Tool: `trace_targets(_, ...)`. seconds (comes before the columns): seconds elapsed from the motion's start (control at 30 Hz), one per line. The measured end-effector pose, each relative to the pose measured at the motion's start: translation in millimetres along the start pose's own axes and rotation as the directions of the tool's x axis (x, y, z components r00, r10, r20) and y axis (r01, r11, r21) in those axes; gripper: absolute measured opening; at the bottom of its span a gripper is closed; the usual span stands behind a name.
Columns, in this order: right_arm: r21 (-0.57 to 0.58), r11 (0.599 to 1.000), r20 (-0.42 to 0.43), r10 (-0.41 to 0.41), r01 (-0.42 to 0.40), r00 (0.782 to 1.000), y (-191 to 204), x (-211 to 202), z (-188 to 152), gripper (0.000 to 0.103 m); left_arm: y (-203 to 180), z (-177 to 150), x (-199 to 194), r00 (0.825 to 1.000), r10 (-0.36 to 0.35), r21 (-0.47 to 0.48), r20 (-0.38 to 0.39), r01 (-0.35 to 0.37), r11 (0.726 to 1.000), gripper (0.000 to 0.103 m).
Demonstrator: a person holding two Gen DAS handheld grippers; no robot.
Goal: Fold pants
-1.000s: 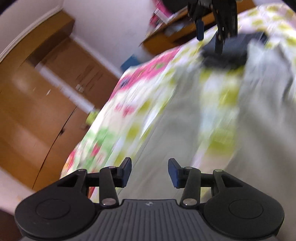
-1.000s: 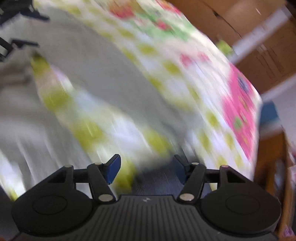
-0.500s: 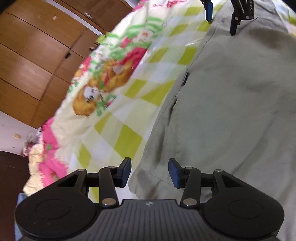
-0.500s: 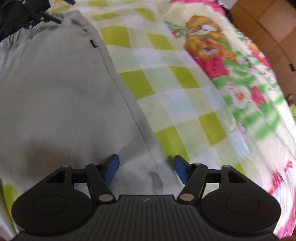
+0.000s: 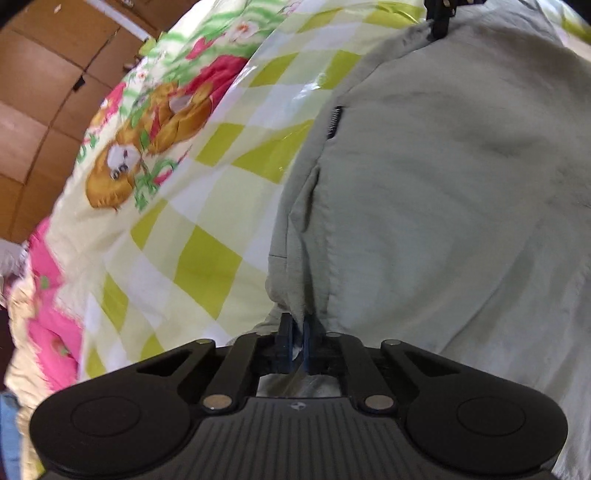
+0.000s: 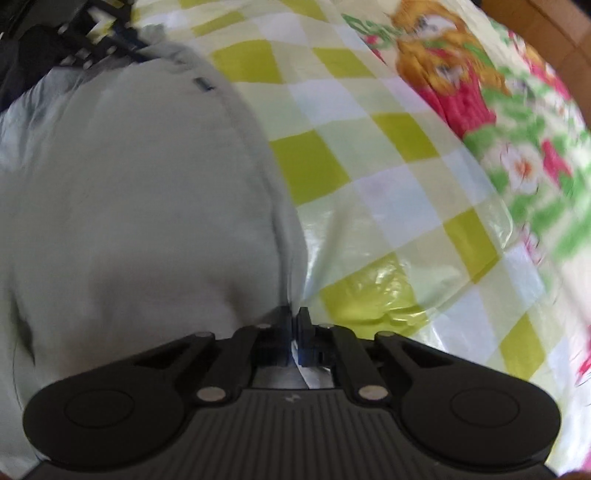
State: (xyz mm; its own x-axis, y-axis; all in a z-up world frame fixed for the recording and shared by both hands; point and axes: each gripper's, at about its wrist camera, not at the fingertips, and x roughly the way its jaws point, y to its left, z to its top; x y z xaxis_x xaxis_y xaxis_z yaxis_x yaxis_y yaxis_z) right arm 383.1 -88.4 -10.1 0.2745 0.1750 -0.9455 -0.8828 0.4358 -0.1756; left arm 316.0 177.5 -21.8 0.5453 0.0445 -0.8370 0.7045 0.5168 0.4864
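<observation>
Pale grey-green pants [image 5: 443, 206] lie flat on a checked bedspread [image 5: 184, 229]; they also fill the left of the right wrist view [image 6: 129, 192]. My left gripper [image 5: 297, 341] is shut on the pants' near edge, with cloth bunched between the fingers. My right gripper [image 6: 293, 339] is shut on the opposite end of the same edge. Each gripper shows far off in the other's view, the right gripper [image 5: 439, 26] and the left gripper [image 6: 107, 44], both on the cloth.
The bedspread [image 6: 388, 177] has yellow-green and white checks, a bear picture [image 5: 147, 147] and pink borders. Brown wooden cupboard doors [image 5: 40, 110] stand beyond the bed's far side. A small dark label [image 5: 334, 122] sits on the pants' seam.
Both grippers were open above the pants' edge half a second ago. Now both have come down and shut on that edge, gathering the cloth.
</observation>
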Motion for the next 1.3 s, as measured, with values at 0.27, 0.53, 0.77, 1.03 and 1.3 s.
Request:
trace_targets(0.27, 0.067, 0.991, 0.200, -0.125, 0.114, 0.972, 57.4, -118.8, -33.5, 0.003, -19.4, -30.4, -98.5, 0.982, 0.158, -0.076, 0.104, -0.151, 0.986, 0.020)
trace_targets(0.53, 0.061, 0.997, 0.222, -0.069, 0.057, 0.973, 193.1, -173.9, -97.3, 0.003, -125.6, -91.1, -201.8, 0.960, 0.204, -0.092, 0.191, -0.189, 0.978, 0.020)
trace_targets(0.77, 0.103, 0.994, 0.156, 0.003, -0.019, 0.988, 265.0, -125.8, -124.4, 0.003, -198.7, -129.8, -188.9, 0.966, 0.209, -0.070, 0.153, -0.200, 0.977, 0.020)
trace_targets(1.03, 0.082, 0.997, 0.123, -0.007, -0.003, 0.992, 296.9, -105.5, -128.7, 0.006, -226.1, -149.2, -170.2, 0.969, 0.221, -0.041, 0.112, -0.218, 0.975, 0.022)
trace_targets(1.3, 0.271, 0.963, 0.158, -0.055, 0.011, 0.986, 289.2, -135.8, -167.3, 0.050, -246.9, -154.2, -182.0, 0.964, 0.259, -0.074, 0.065, -0.254, 0.964, 0.039)
